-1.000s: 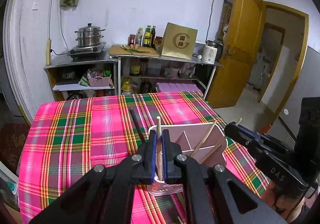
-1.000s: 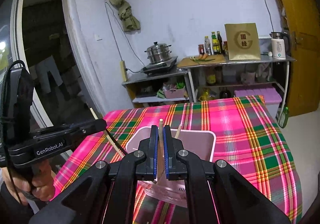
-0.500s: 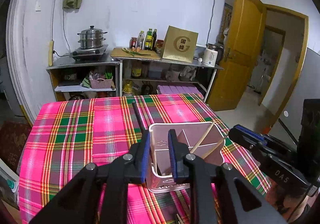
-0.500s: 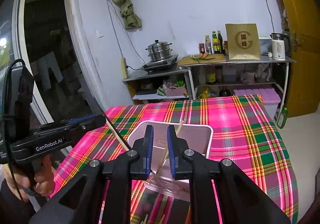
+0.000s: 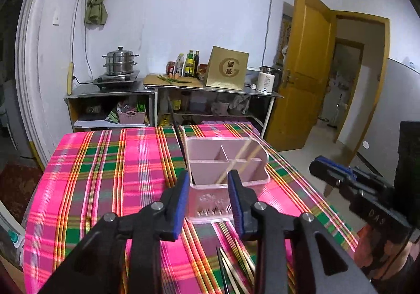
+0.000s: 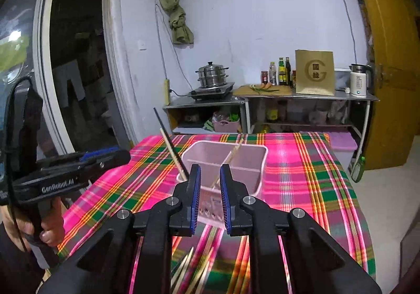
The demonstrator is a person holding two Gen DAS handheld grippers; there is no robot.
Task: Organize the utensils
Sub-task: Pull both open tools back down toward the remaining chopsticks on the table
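Now both tools stand released and hold nothing: the left hand-held gripper [image 5: 208, 198] and the right hand-held gripper [image 6: 210, 195] each hang with jaws apart, just short of the pink utensil holder [image 5: 228, 183] on the plaid-covered bench [image 5: 105, 176]. Wooden chopsticks [image 5: 236, 162] lean inside its compartments; loose chopsticks [image 6: 189, 273] lie on the cloth below the grippers.

Some things I could not see well.
Loose chopsticks [image 6: 193, 270] were blurred, cut by the bottom edge behind my fingers [image 6: 195, 195].
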